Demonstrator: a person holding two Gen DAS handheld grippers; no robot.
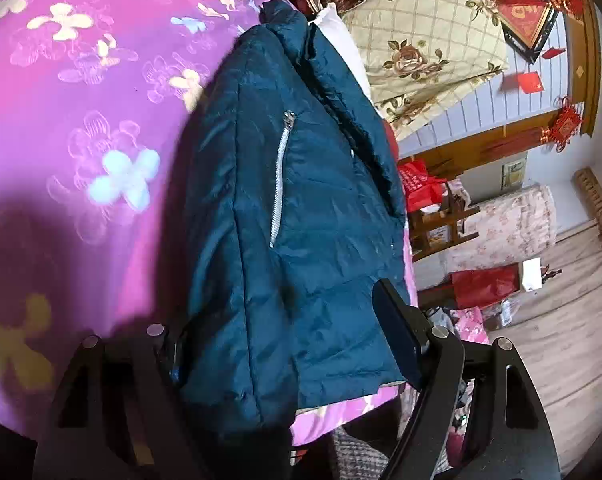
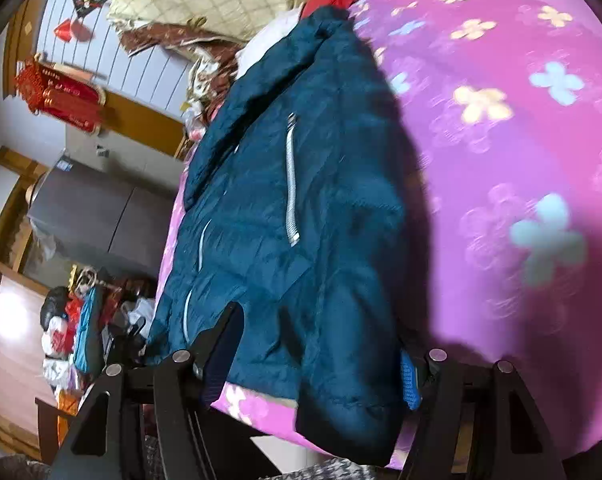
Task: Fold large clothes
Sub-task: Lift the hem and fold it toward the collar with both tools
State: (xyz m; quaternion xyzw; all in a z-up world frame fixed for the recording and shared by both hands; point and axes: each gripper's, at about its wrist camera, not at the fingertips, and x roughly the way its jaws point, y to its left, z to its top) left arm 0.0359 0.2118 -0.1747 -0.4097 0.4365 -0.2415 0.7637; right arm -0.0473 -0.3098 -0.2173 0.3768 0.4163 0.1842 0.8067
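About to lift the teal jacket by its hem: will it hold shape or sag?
The jacket will probably sag: its puffy, creased fabric drapes over the bed. Its shiny shell may slip between the pads. It looks light for its bulk.

Open bedspread [image 1: 81, 128] beside jacket [image 1: 301, 208]

The jacket's [image 1: 301, 220] near hem seems hidden behind black fingers [image 1: 397, 340].
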